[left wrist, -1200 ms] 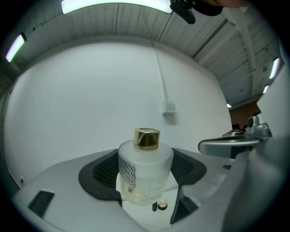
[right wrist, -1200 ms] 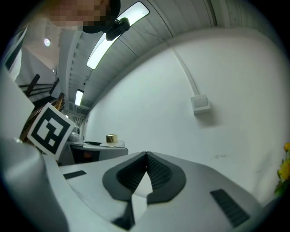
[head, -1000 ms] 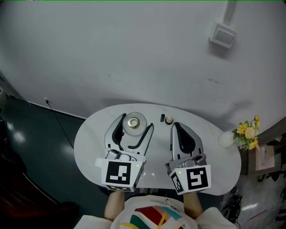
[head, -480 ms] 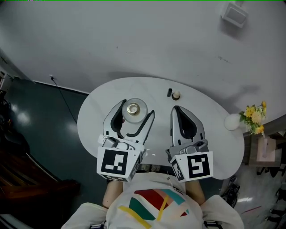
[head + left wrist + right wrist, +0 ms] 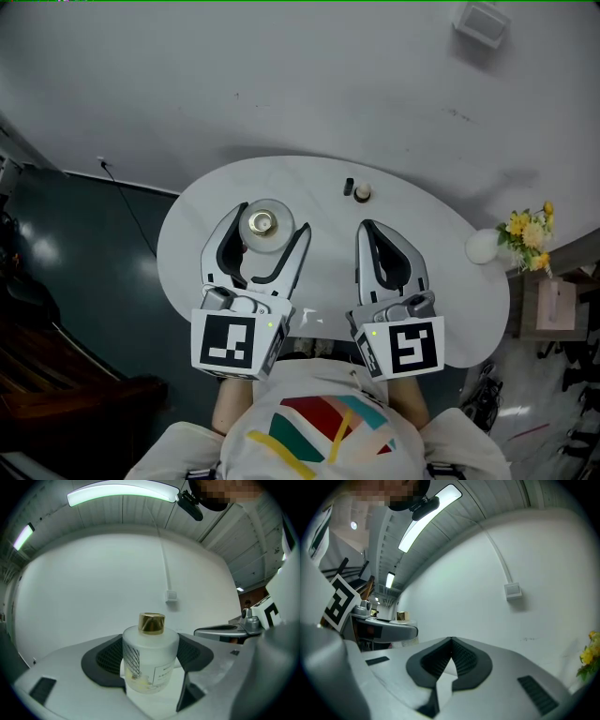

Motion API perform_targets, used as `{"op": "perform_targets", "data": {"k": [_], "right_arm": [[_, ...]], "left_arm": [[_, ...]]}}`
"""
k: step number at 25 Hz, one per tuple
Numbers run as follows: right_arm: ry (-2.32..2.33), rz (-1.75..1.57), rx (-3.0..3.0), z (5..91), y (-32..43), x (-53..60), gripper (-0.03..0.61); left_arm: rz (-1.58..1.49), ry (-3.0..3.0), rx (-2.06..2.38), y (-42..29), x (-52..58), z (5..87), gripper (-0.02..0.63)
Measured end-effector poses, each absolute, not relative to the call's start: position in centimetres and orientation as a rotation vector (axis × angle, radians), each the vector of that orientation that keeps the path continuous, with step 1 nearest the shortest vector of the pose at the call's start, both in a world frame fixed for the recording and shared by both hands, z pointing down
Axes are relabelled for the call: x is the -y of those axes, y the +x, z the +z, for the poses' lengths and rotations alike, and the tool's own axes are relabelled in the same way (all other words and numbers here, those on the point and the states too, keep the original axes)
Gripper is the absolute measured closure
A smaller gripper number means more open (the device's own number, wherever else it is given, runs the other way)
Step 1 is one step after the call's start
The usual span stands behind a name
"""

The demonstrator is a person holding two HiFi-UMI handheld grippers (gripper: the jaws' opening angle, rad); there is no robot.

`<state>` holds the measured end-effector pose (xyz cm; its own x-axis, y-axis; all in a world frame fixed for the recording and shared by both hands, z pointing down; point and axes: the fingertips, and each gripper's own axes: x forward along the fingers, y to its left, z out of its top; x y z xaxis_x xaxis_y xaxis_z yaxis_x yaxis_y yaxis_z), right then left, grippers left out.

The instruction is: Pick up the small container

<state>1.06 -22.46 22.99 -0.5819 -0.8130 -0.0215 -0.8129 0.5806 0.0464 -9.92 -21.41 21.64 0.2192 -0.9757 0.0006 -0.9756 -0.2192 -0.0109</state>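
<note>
The small container [image 5: 261, 225] is a frosted white bottle with a gold cap [image 5: 151, 623]. It stands upright between the jaws of my left gripper [image 5: 267, 219], whose black pads [image 5: 108, 658] press on both its sides. This is over the left half of the white oval table [image 5: 441, 244]. In the left gripper view the container [image 5: 150, 663] fills the gap of that gripper [image 5: 151, 654]. My right gripper [image 5: 368, 228] is over the table's right half, shut with nothing in it; in its own view that gripper [image 5: 451, 642] shows pads meeting at the tip.
Two tiny items, a dark one [image 5: 348, 187] and a gold-topped one [image 5: 363, 194], stand near the table's far edge. A white vase [image 5: 481, 247] with yellow flowers [image 5: 527, 234] sits at the right end. A white box [image 5: 480, 21] hangs on the wall behind.
The left gripper has moved left and nearer to me, and the container came with it, farther from the two tiny items. The right gripper has hardly moved. The head camera has shifted.
</note>
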Motion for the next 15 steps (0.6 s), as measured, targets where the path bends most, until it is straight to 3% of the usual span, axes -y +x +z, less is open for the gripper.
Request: {"op": "perform_targets", "data": {"k": [15], "right_arm": [[1.425,-0.110,2.790,23.1,0.5,21.6,0.568]], "left_arm": [[-0.002,-2.432,-1.928,-10.1,20.2,20.9,0.264]]}}
